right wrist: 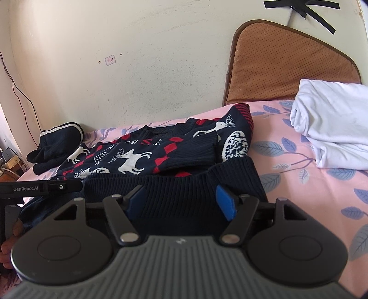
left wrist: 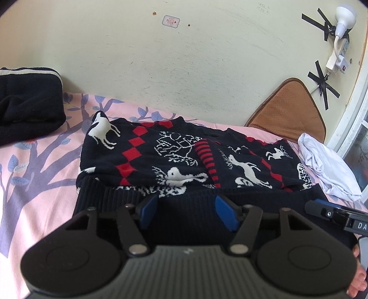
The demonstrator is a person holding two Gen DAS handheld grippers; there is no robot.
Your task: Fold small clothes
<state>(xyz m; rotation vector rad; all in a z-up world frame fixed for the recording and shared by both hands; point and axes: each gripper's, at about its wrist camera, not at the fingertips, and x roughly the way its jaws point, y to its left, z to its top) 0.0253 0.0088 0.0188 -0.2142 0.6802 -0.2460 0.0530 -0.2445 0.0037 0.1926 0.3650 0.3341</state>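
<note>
A navy knit sweater [left wrist: 179, 149] with white deer and red diamonds lies on the pink bedsheet [left wrist: 34, 184], sleeves folded in over its body. Its ribbed hem [left wrist: 115, 200] is nearest to me. My left gripper [left wrist: 186, 202] hovers at the hem with blue pads [left wrist: 149, 207] spread wide, the knit lying between them and not pinched. In the right wrist view the same sweater [right wrist: 142, 156] shows, and my right gripper [right wrist: 179, 195] stands open over the hem's right part [right wrist: 184, 184]. The left gripper's finger [right wrist: 57, 186] pokes in at the left.
A folded dark garment [left wrist: 27, 108] with a white stripe sits at the far left by the wall. A crumpled white cloth [right wrist: 333, 128] lies to the right of the sweater. A brown cushion [right wrist: 287, 62] leans on the wall behind. A lamp [left wrist: 342, 18] is taped to the wall.
</note>
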